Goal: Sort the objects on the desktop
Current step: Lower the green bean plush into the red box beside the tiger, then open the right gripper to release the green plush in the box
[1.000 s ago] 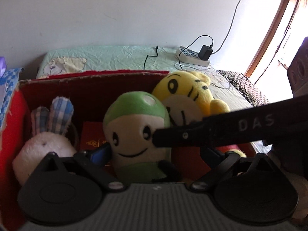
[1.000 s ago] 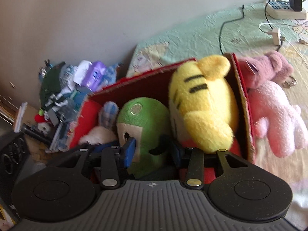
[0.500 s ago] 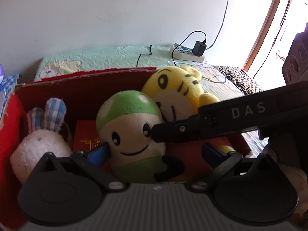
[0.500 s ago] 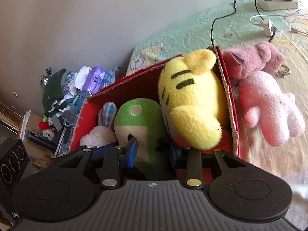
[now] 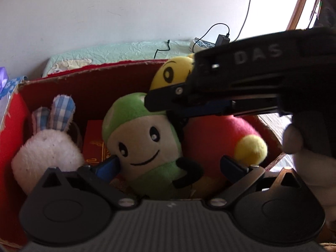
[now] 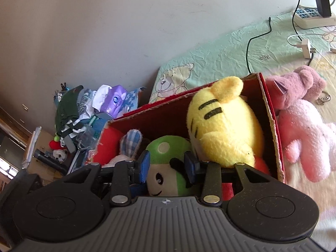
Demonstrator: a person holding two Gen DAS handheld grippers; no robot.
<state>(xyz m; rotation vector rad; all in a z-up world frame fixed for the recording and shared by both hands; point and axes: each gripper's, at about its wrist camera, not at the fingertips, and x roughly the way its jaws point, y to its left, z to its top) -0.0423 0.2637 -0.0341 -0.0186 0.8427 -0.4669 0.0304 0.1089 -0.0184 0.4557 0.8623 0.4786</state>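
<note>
Raised since earlier, the half-closed right tool point(image 6: 167, 166) was empty, the left tool point(image 5: 169, 164) open; three toys were boxed point(image 6: 271, 113), pink plush point(image 6: 304, 130) left beyond.

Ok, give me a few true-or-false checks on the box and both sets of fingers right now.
1. The green plush sits inside the red box. True.
2. The left gripper is clamped on the white bunny. False: its fingers are spread, with the green plush between them.
3. The pink plush lies outside the box. True.
4. The right gripper hovers over the power strip. False: it is at the green plush's head.
</note>
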